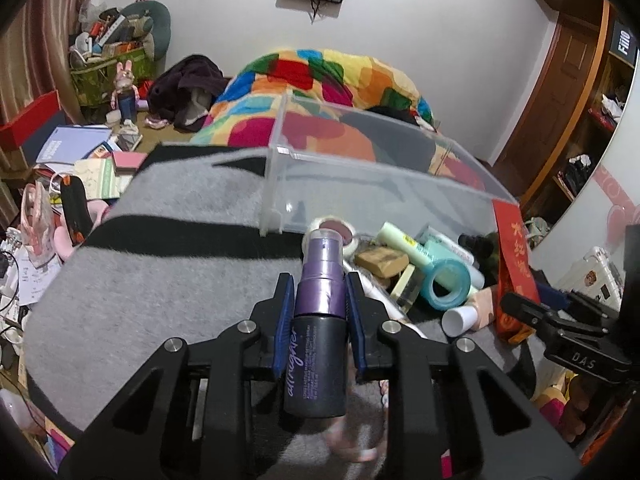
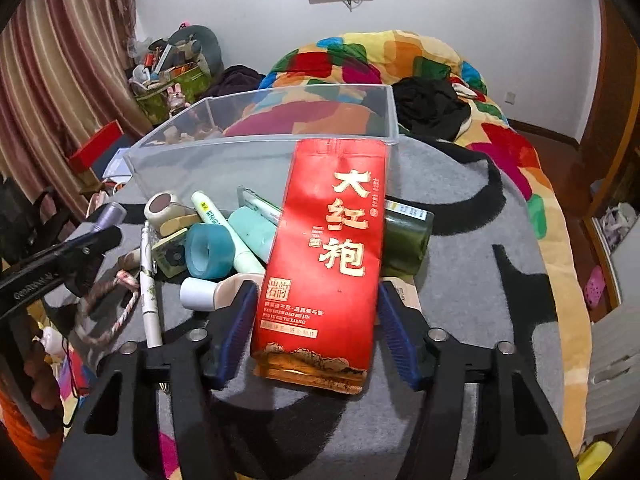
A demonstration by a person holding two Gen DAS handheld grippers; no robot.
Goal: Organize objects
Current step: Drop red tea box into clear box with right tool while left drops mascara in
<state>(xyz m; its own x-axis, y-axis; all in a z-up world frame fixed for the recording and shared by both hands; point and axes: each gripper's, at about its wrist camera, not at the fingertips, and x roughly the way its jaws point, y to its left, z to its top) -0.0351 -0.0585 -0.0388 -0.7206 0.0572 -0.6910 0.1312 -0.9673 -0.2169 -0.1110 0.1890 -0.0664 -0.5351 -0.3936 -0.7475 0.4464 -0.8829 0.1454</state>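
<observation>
Left tool (image 1: 320, 304) clamped on purple spray bottle (image 1: 318, 328) above grey blanket (image 1: 160, 280), right tool (image 2: 318, 320) pads apart, flanking red tea packet (image 2: 328, 256) without pressing, clear bin (image 2: 256, 136) behind pile of toiletries (image 2: 224, 240) on bed.

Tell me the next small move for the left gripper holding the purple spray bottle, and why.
Probably lift the purple spray bottle and carry it forward over the near wall of the clear bin. The left gripper has its blue pads pressed on the bottle's sides, the bin stands open and looks empty just ahead, and the other toiletries still lie in a heap outside it.
</observation>
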